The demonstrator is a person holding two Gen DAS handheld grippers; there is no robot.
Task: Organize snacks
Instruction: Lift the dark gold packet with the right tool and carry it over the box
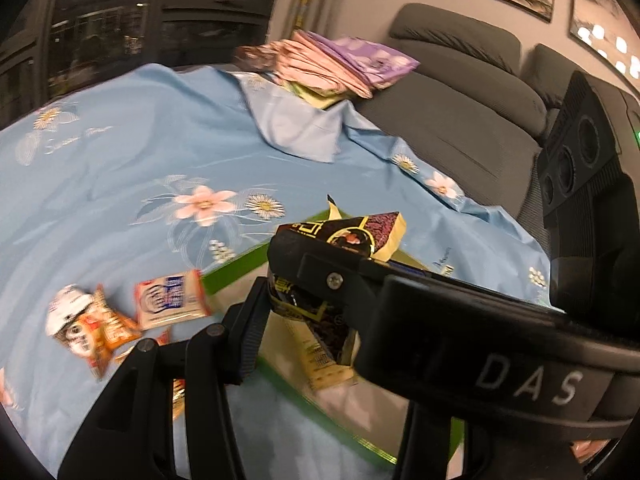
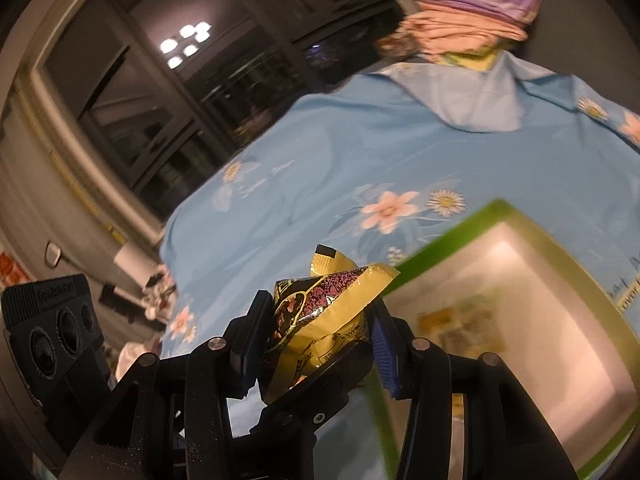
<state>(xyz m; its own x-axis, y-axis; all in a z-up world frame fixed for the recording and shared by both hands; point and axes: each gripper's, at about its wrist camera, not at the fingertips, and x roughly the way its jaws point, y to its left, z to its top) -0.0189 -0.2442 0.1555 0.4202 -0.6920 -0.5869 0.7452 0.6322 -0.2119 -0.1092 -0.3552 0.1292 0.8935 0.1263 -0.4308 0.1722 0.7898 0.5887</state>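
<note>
In the left wrist view, starting at the lower left of the frame, we are seeing loose snack packets lying on the blue flowered cloth (image 1: 120,152): an orange packet (image 1: 90,330) with a cartoon face and, just beside it, a white and blue packet (image 1: 172,300). The right wrist view is showing neither of these. Toward the lower middle, our left tool (image 1: 280,300) is gripping a black and yellow snack packet (image 1: 352,236) between its pads, holding it above the green-rimmed box (image 1: 236,268). At the upper middle a stack of folded fabrics (image 1: 340,64) is sitting at the far edge of the cloth, and at the right edge of the frame we are seeing a grey sofa (image 1: 460,120) and the other device's black camera block (image 1: 576,152).

In the right wrist view, a black camera block (image 2: 56,340) is showing at the lower left, with dark windows (image 2: 180,80) at the upper left. In the lower middle our right tool (image 2: 316,332) is clamping a crumpled black and yellow snack packet (image 2: 328,304) between its pads. To its right the box (image 2: 452,236) is lying open toward us, showing its pale inside with a blurred yellowish item (image 2: 460,328) on the bottom, which the left view is hiding. The folded fabrics (image 2: 472,20) are appearing at the upper right.
</note>
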